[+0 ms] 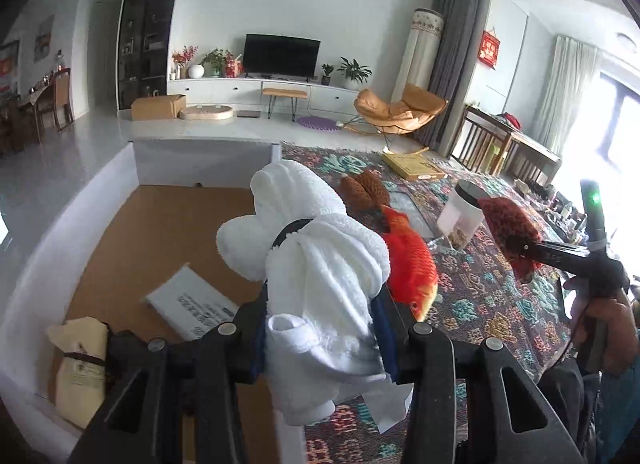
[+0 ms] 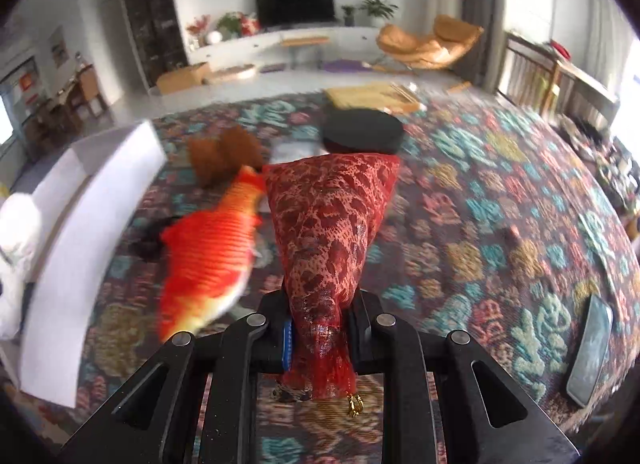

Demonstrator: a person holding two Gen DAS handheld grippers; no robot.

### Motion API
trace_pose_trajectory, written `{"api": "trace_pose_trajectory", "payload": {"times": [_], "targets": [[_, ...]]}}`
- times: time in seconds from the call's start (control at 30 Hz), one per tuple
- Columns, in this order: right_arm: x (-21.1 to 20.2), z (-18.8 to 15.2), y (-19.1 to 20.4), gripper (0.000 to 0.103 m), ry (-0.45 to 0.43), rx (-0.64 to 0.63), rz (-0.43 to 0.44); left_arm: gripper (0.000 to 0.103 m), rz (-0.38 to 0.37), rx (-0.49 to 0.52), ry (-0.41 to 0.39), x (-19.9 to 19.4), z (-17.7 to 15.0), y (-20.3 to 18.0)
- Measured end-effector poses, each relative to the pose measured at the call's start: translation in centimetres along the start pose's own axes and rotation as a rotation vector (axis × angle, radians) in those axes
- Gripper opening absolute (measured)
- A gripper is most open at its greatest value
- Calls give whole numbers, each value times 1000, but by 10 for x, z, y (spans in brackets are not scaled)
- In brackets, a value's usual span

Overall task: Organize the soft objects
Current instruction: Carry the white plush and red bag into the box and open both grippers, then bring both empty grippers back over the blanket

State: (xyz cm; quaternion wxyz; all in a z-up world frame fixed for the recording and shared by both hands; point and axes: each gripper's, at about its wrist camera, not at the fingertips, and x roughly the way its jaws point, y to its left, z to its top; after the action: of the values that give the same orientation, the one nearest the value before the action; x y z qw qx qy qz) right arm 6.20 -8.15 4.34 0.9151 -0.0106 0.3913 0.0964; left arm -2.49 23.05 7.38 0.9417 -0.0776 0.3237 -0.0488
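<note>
**Both grippers loaded: white plush in the left, red lace pouch in the right**

Left gripper: jaws closed on a white plush toy with a dark band at its neck. The toy is held clear of all surfaces, above the corner where the white-walled cardboard box meets the patterned tablecloth.

Right gripper: jaws clamped on the gathered neck of a red lace pouch. The pouch body projects forward past the fingers; a small gold tassel end hangs below the neck. In the left wrist view the same pouch hangs off the table, with a hand on the gripper handle.

Items on the tablecloth:
- orange-red plush fish, just beside the box wall
- brown fuzzy object, beyond the fish
- black-lidded clear jar
- flat yellow box, far edge
- smartphone, near right edge

Items inside the box:
- white leaflet with printed lines; text too small to read
- cream bag tied with a dark cord; print illegible

The right wrist view is motion-blurred, so the brown object may be a plush toy.
</note>
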Motion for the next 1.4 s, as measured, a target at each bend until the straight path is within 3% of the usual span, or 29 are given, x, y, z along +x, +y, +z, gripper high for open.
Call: {"api": "trace_pose_trajectory", "payload": {"times": [0.13,0.27,0.3,0.33,0.37,0.4,0.43,0.53,0.67,0.83,1.03,1.13,1.2,1.27,1.4], "targets": [[-32,20,100,23,-74,-113,210,44,130,-5,-18,-24,2,42],[-38,30,198,23,-37,-175,443,45,274,-60,-10,-37,-7,90],[-36,30,220,27,-15,-188,488,55,317,-80,-4,-38,-11,102],[-31,27,239,31,11,-200,529,74,356,-101,7,-37,-17,112],[-25,25,259,46,46,-216,573,87,390,-126,18,-36,-22,122],[-15,20,274,71,89,-232,615,103,421,-153,15,-36,-27,131],[-6,16,286,79,130,-239,651,103,444,-179,1,-36,-32,139],[13,1,282,80,170,-223,655,103,477,-241,-5,-34,-43,154],[32,-11,225,80,90,-198,518,103,458,-255,-50,-29,-46,149],[56,-37,125,80,21,-102,246,103,400,-183,-94,-18,-38,106],[75,-74,-3,80,11,70,-103,103,192,-57,-108,-1,-25,28],[81,-87,-42,80,16,141,-181,103,67,48,-94,11,-24,-25],[87,-90,-56,80,37,191,-179,103,2,134,-60,24,-28,-61],[91,-90,-62,80,51,222,-160,103,-30,192,-9,42,-32,-90],[97,-88,-49,83,64,147,-211,103,-52,225,111,94,-52,-115]]}}
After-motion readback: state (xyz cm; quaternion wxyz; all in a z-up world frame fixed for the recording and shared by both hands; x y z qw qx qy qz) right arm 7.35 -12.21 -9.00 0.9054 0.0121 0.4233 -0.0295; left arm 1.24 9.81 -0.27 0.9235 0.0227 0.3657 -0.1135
